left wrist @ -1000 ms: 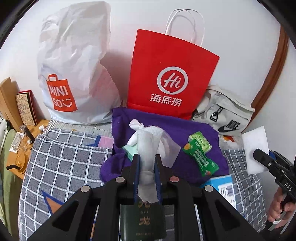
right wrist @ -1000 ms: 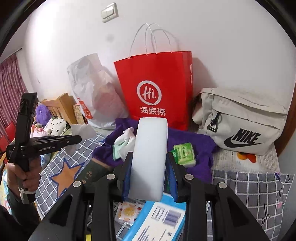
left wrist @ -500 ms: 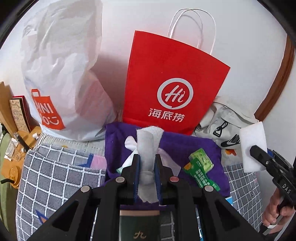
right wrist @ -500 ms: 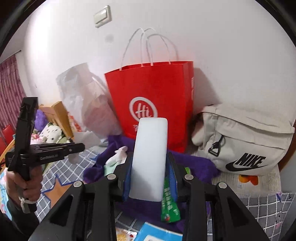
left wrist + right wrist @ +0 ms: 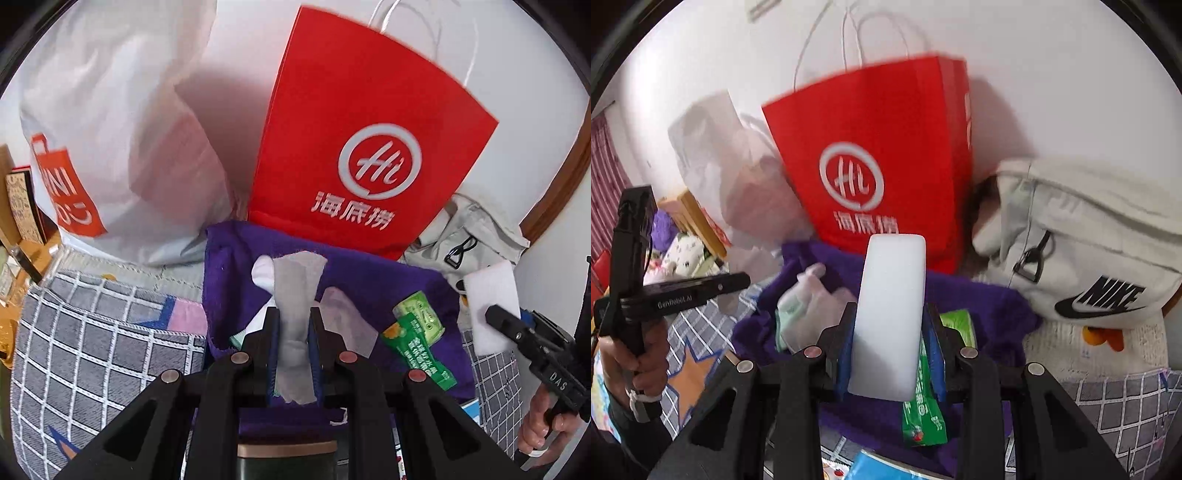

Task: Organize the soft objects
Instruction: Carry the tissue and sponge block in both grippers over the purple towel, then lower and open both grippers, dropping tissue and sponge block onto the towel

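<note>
My left gripper (image 5: 293,325) is shut on a white tissue (image 5: 295,295) and holds it above the purple towel (image 5: 369,280). My right gripper (image 5: 890,332) is shut on a white sponge block (image 5: 890,306), raised in front of the red paper bag (image 5: 886,155). The sponge also shows in the left wrist view (image 5: 489,302). The red bag (image 5: 369,140) stands against the wall behind the towel. A tissue pack with loose white tissues (image 5: 805,306) and green packets (image 5: 417,336) lie on the towel.
A white Miniso plastic bag (image 5: 110,140) stands left of the red bag. A beige Nike bag (image 5: 1089,240) lies to the right. A grey checked blanket (image 5: 92,343) covers the bed. A blue-white box (image 5: 886,469) lies at the front.
Both grippers have risen and moved forward toward the red bag with their loads. The bag now looks larger and closer in both views.
</note>
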The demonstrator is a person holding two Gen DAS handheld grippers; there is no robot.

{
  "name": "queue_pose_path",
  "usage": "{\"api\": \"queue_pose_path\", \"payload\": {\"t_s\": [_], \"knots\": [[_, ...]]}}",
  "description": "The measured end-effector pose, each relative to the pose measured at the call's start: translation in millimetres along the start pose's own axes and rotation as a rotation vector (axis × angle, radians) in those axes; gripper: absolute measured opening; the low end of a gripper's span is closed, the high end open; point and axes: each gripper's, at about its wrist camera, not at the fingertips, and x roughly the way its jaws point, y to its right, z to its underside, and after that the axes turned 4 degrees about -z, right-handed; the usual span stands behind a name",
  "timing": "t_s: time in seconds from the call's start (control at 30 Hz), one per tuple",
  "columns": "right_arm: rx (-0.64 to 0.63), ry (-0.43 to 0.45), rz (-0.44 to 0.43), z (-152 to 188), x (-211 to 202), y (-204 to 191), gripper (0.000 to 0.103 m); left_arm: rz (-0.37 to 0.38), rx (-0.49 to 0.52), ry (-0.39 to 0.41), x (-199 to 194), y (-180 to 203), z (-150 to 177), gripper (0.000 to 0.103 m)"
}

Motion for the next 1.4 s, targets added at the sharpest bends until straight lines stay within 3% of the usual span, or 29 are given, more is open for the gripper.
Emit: {"api": "queue_pose_path", "payload": {"t_s": [0.37, 0.67, 0.9, 0.97, 1.1, 1.23, 1.4], "knots": [[-0.017, -0.231, -0.034, 23.6, 72.5, -10.2, 0.034, 0.015, 0.013, -0.090, 35.2, 1.1, 7.1, 0.015], [-0.021, -0.335, -0.040, 39.5, 100.7, -15.0, 0.034, 0.014, 0.020, -0.136, 47.5, -0.6, 11.7, 0.015], [-0.011, -0.349, -0.042, 39.8, 102.2, -13.8, 0.035, 0.019, 0.038, -0.190, 59.7, 6.0, 17.2, 0.016], [-0.017, -0.345, -0.028, 38.4, 99.8, -14.3, 0.040, 0.010, 0.052, -0.203, 62.8, 9.5, 19.3, 0.017], [-0.019, -0.307, -0.005, 33.9, 89.6, -13.2, 0.054, -0.006, 0.063, -0.222, 65.3, 12.3, 20.9, 0.036], [-0.020, -0.277, 0.010, 28.6, 80.8, -13.5, 0.066, -0.031, 0.062, -0.201, 58.5, 16.4, 20.0, 0.038], [-0.014, -0.218, 0.059, 22.2, 61.1, -14.2, 0.066, -0.054, 0.068, -0.150, 35.1, 17.0, 15.7, 0.038]]}}
